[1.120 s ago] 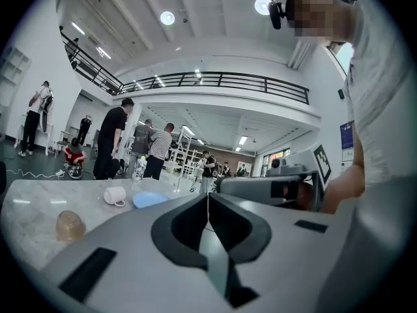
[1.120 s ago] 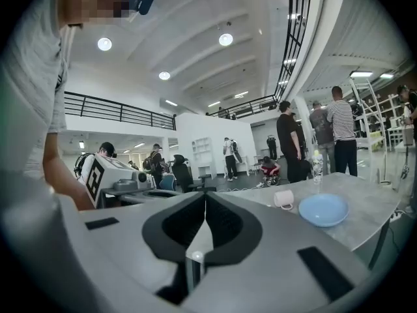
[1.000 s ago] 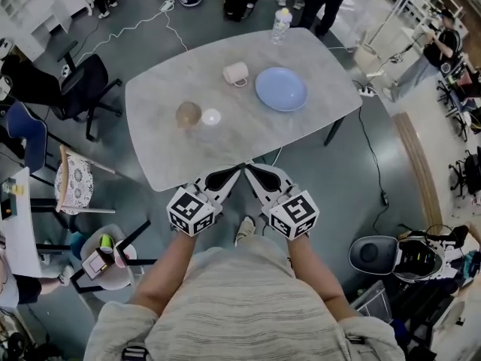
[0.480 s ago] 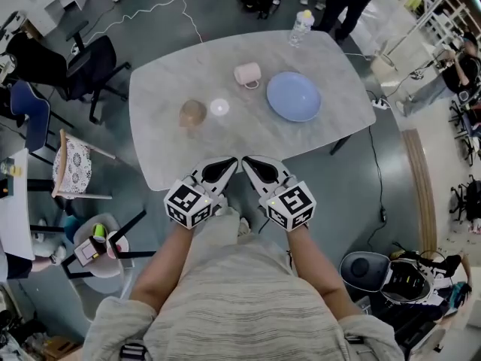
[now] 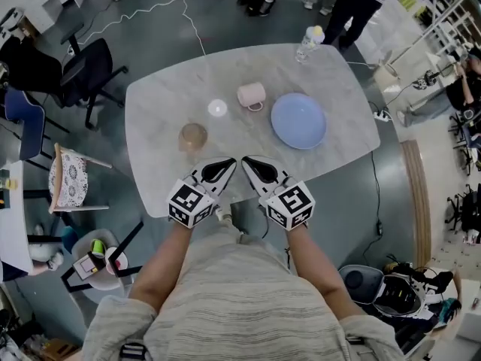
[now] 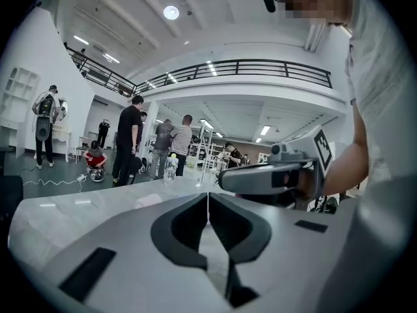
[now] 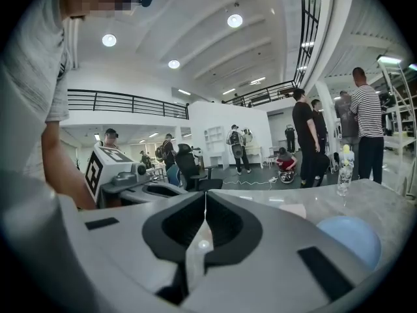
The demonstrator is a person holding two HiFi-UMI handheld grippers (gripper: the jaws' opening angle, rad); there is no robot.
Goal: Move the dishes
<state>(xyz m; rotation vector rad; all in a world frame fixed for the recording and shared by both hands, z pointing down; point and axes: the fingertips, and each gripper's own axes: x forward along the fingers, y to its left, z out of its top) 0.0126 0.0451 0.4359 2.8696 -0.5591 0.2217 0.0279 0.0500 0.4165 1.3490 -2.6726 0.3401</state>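
On the grey marble table [image 5: 316,81] lie a light blue plate [image 5: 298,120], a pink mug [image 5: 251,95] on its side, a small white dish [image 5: 217,108] and a brownish glass bowl [image 5: 193,135]. My left gripper [image 5: 231,162] and my right gripper [image 5: 245,161] hang side by side over the table's near edge, tips almost touching, both shut and empty. The brown bowl is just ahead-left of the left gripper. In the right gripper view the blue plate [image 7: 350,237] shows at the right and the pink mug [image 7: 293,210] beyond the jaws.
A plastic water bottle [image 5: 309,43] stands at the table's far edge. Office chairs [image 5: 71,70] stand to the left, a chair with items [image 5: 98,258] at the near left. Several people [image 5: 353,2] stand beyond the table. Cables [image 5: 150,10] cross the floor.
Both grippers have moved forward together, from short of the table to over its near edge. They have stayed shut. The dishes have not moved on the table.
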